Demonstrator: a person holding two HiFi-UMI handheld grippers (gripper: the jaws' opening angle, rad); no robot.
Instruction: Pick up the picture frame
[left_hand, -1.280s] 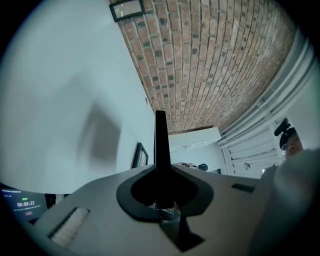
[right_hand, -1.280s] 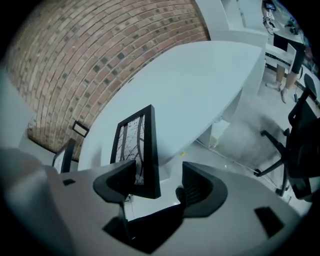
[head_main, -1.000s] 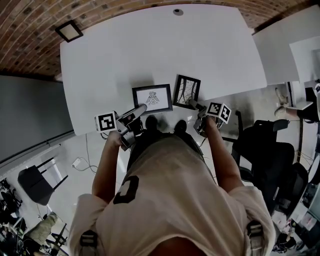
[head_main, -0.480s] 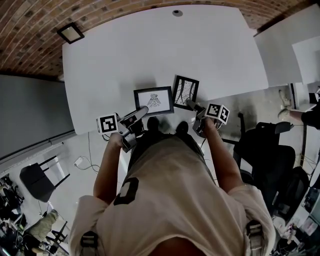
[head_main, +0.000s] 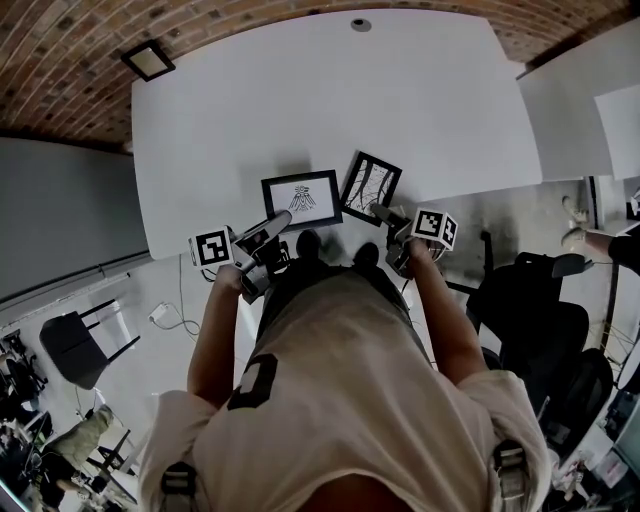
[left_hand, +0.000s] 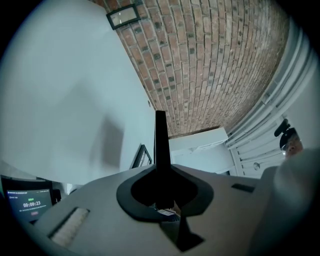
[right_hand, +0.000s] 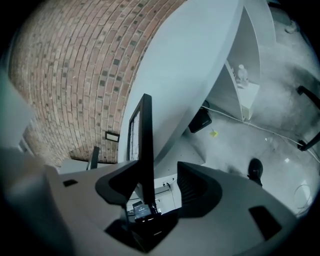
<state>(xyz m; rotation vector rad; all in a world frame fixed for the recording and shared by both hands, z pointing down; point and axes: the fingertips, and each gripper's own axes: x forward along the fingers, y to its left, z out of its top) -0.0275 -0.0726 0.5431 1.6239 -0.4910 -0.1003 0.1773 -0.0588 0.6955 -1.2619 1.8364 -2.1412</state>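
Note:
Two black picture frames lie at the white table's front edge and overhang it. The left frame holds a pale drawing. My left gripper is shut on its near edge, which shows edge-on as a thin dark bar pinched in the closed left gripper. The right frame has a dark picture and sits skewed. My right gripper is at its near corner. Its jaws are closing, and the frame's edge stands between them inside the right gripper, close to the left jaw and clear of the right one.
A small dark rectangle lies on the table's far left corner, and a round fitting sits at its far edge. A second white table and a black office chair stand to the right. Another chair stands at lower left.
The right gripper has turned slightly at the right frame's near corner. The left gripper and both frames keep their places.

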